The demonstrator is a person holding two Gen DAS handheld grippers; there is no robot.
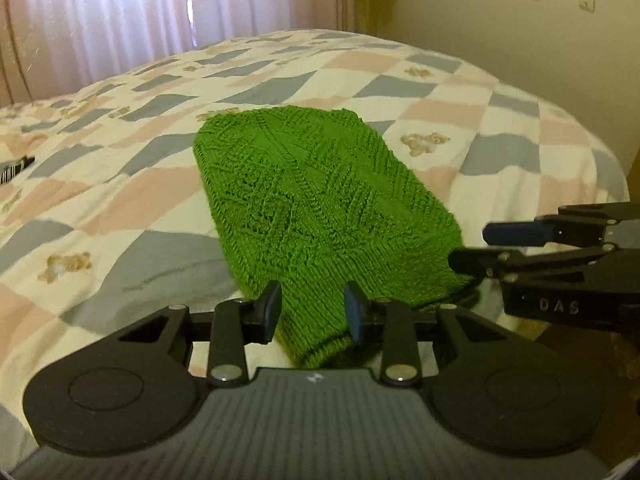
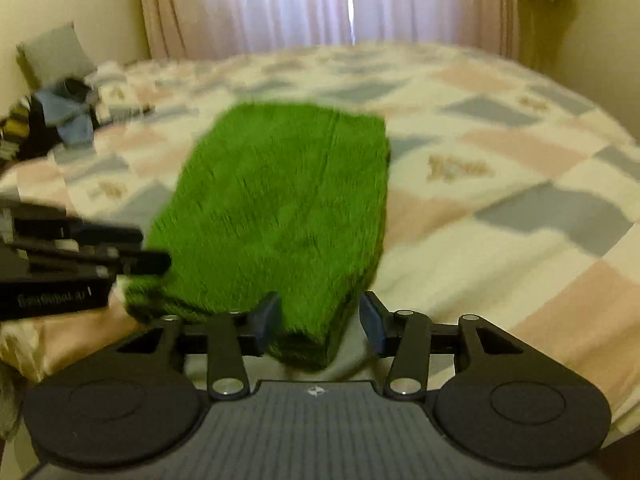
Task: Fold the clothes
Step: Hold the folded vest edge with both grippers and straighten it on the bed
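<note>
Matte black left gripper [image 1: 313, 307] and right gripper [image 2: 320, 316]: 2 blue-padded fingers each, silver pivot screws, round side discs, ribbed grey centre plate, small white logo.

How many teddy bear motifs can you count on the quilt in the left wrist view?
3: one right of the green knit, one beyond it, one at lower left. Fainter ones farther back on the quilt may be missed.

Two close wrist views (same green knit [image 1: 320, 200])
</note>
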